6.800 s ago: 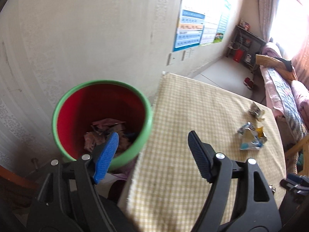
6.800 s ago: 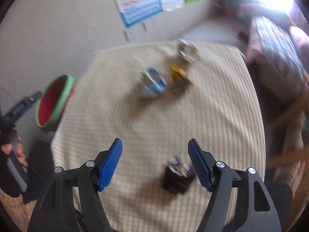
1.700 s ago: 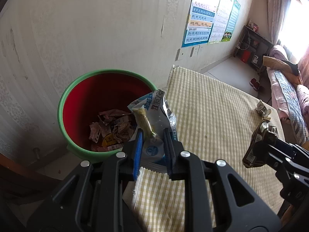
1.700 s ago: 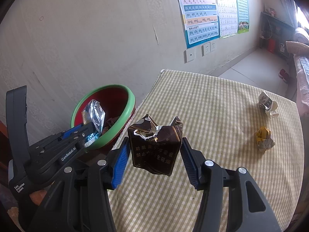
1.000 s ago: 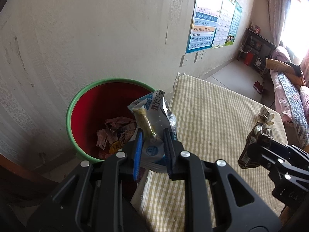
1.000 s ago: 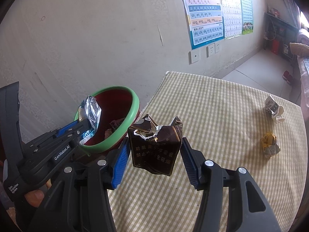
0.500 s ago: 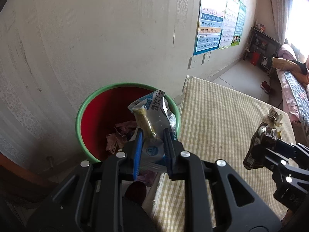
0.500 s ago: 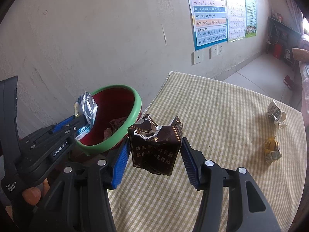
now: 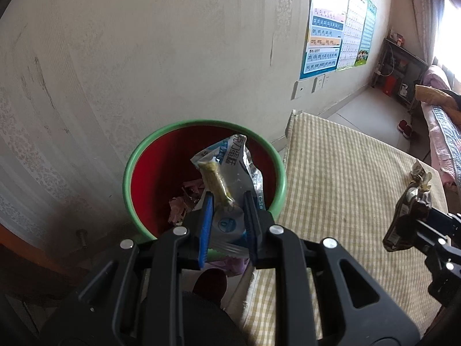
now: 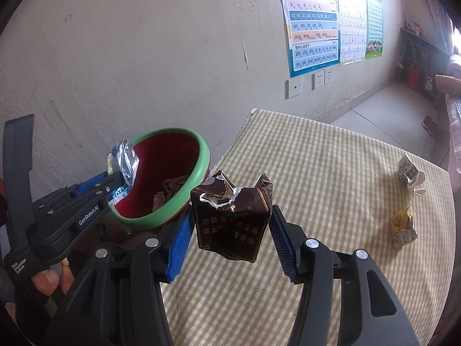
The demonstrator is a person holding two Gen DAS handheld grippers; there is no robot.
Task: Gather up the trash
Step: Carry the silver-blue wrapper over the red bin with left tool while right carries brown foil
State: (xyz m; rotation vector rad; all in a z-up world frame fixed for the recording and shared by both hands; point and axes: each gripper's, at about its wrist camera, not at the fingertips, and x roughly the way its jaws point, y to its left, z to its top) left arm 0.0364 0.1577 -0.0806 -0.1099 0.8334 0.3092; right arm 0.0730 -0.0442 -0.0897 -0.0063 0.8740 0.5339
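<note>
Left gripper jaws clamped on crinkled blue-and-silver foil snack wrapper, over red green-rimmed plastic bin. Right gripper jaws pinch crushed brown cigarette pack beside bin, above checked table.

The left gripper, low in frame, has its fingers clamped tight; the right gripper, bottom center, is likewise closed, with a thumb visible lower left.

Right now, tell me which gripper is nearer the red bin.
Left. The left gripper holds its silver wrapper over the red bin; the right gripper is above the table beside it.
</note>
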